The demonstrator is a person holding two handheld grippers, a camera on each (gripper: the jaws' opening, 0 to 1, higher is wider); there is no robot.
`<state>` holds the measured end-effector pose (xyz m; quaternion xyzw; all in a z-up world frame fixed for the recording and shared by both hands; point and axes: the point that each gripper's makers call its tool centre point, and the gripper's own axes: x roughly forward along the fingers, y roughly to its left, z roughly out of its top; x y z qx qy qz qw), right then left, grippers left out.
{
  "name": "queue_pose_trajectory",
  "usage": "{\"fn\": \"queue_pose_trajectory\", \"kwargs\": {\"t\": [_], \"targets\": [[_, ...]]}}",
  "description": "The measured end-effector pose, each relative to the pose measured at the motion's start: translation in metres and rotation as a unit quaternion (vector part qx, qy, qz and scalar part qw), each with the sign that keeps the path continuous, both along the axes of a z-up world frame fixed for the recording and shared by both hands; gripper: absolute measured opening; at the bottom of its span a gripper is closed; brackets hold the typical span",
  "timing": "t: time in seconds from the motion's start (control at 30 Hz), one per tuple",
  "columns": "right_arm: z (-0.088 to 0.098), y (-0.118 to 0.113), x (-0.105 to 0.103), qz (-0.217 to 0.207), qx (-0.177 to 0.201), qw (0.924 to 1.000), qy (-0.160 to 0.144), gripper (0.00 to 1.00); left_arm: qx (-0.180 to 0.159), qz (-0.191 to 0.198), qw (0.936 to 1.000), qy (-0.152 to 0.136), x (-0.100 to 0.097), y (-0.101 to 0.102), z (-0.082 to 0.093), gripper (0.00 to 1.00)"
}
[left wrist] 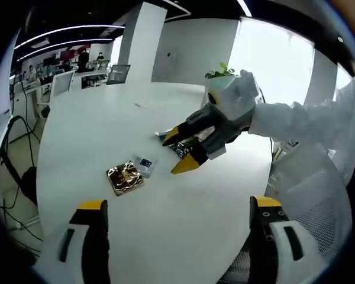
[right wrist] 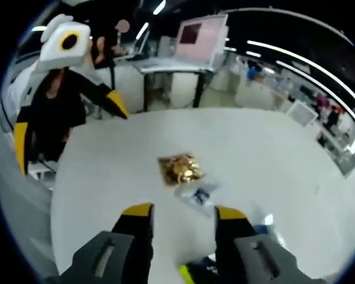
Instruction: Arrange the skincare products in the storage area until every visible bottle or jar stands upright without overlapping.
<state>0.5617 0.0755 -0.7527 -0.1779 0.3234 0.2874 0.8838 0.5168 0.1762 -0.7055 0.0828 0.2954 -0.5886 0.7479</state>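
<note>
Gold box, centre-left of the left gripper view, lying flat on the white table; small clear packet touching its right side. Both are looking light, glossy, probably slippery; best taken by opposite edges. Right gripper is hovering open over a dark item, not gripping. Left gripper is waiting wide open, empty

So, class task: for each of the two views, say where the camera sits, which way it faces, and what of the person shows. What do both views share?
Left gripper view: rides the left gripper, faces across the white table at the right gripper and a white sleeve.
Right gripper view: rides the right gripper, faces back at the left gripper.
Shared: the gold packet.
</note>
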Motion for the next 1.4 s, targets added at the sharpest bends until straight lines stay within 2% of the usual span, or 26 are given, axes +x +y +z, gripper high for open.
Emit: {"fn": "queue_pose_trajectory", "kwargs": {"t": [0.07,0.23,0.57,0.77,0.87,1.13,1.3,1.4], "targets": [[-0.003,-0.002,0.002,0.007,-0.015,0.9999,0.001,0.32,0.001,0.001,1.0,0.003,0.0,0.001,-0.003,0.94],[-0.012,-0.001,0.01,0.027,-0.043,0.9987,-0.002,0.32,0.003,0.005,1.0,0.007,-0.001,0.003,-0.005,0.94],[-0.023,0.006,0.032,0.036,-0.041,0.9985,-0.006,0.29,0.002,0.011,0.9999,0.012,-0.001,0.008,-0.007,0.92],[-0.031,0.0,0.033,0.053,-0.053,0.9972,0.005,0.32,0.003,0.019,0.9997,0.015,0.001,0.011,-0.01,0.92],[-0.033,-0.001,0.036,0.062,-0.065,0.9959,0.0,0.35,0.004,0.021,0.9996,0.017,0.0,0.011,-0.011,0.91],[-0.034,0.008,0.04,0.114,-0.056,0.9919,-0.007,0.35,0.002,0.024,0.9995,0.021,0.0,0.011,-0.011,0.9],[-0.035,0.005,0.046,0.112,-0.042,0.9928,-0.001,0.35,0.004,0.023,0.9995,0.02,-0.001,0.011,-0.012,0.87],[-0.036,0.008,0.047,0.126,-0.04,0.9912,0.0,0.33,0.001,0.026,0.9995,0.018,0.0,0.01,-0.013,0.88]]}}
